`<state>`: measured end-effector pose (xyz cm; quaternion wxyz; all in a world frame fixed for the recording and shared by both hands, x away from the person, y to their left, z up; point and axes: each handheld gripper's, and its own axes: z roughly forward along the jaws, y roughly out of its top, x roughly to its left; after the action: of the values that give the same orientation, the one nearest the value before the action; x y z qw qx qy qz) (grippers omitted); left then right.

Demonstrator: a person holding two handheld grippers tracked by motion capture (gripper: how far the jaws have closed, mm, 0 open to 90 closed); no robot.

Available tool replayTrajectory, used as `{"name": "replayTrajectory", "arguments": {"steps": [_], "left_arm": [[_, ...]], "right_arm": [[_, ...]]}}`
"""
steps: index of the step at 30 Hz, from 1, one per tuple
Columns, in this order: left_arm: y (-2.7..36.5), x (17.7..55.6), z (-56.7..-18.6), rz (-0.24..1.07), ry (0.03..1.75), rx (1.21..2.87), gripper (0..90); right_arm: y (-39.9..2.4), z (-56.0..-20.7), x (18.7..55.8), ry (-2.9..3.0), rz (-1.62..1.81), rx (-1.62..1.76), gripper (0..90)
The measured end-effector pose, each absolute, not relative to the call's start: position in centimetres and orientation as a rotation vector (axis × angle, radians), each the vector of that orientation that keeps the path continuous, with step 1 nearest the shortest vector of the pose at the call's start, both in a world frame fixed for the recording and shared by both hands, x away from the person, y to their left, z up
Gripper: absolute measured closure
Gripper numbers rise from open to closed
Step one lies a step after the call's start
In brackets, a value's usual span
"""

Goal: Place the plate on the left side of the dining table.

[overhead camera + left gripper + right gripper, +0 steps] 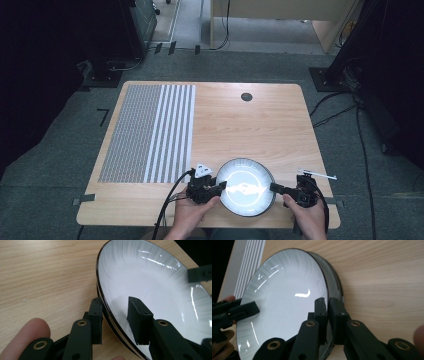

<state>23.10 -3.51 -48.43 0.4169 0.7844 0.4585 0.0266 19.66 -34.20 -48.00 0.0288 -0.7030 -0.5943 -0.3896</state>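
A white bowl (pixel 245 187) with a thin dark rim and dark outer side sits near the table's front edge. My left gripper (pixel 221 186) is at its left rim. In the left gripper view the bowl (pixel 150 285) has one jaw of the left gripper (pixel 116 312) inside and one outside, open, with a gap on the inner side. My right gripper (pixel 274 187) is at the right rim. In the right gripper view the jaws of the right gripper (pixel 328 305) are pressed together on the edge of the bowl (pixel 287 297).
The wooden table (pixel 250 125) carries a grey and white striped placemat (pixel 150 132) on its left half. A small black round cap (pixel 246 96) sits near the far edge. Cables trail from the left gripper over the front edge.
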Motion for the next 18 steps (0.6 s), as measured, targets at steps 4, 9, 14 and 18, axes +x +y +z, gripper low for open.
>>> {"name": "replayTrajectory", "arguments": {"steps": [4, 9, 14, 18], "left_arm": [[-3.3, 23.1, -48.4, 0.064, 1.131, 1.979, 66.6], [-3.0, 23.4, -48.4, 0.024, 1.134, 1.971, 66.5], [-2.4, 23.8, -48.2, -0.055, 1.13, 1.968, 65.7], [-2.0, 24.2, -48.1, -0.125, 1.148, 1.96, 66.4]], "right_arm": [[-33.7, -48.2, 20.0, -1.829, -1.201, -2.211, 82.8], [-33.6, -48.3, 20.0, -1.843, -1.2, -2.218, 85.4], [-33.8, -48.5, 20.0, -1.825, -1.219, -2.192, 83.1], [-33.8, -48.4, 20.1, -1.867, -1.215, -2.164, 82.8]]}}
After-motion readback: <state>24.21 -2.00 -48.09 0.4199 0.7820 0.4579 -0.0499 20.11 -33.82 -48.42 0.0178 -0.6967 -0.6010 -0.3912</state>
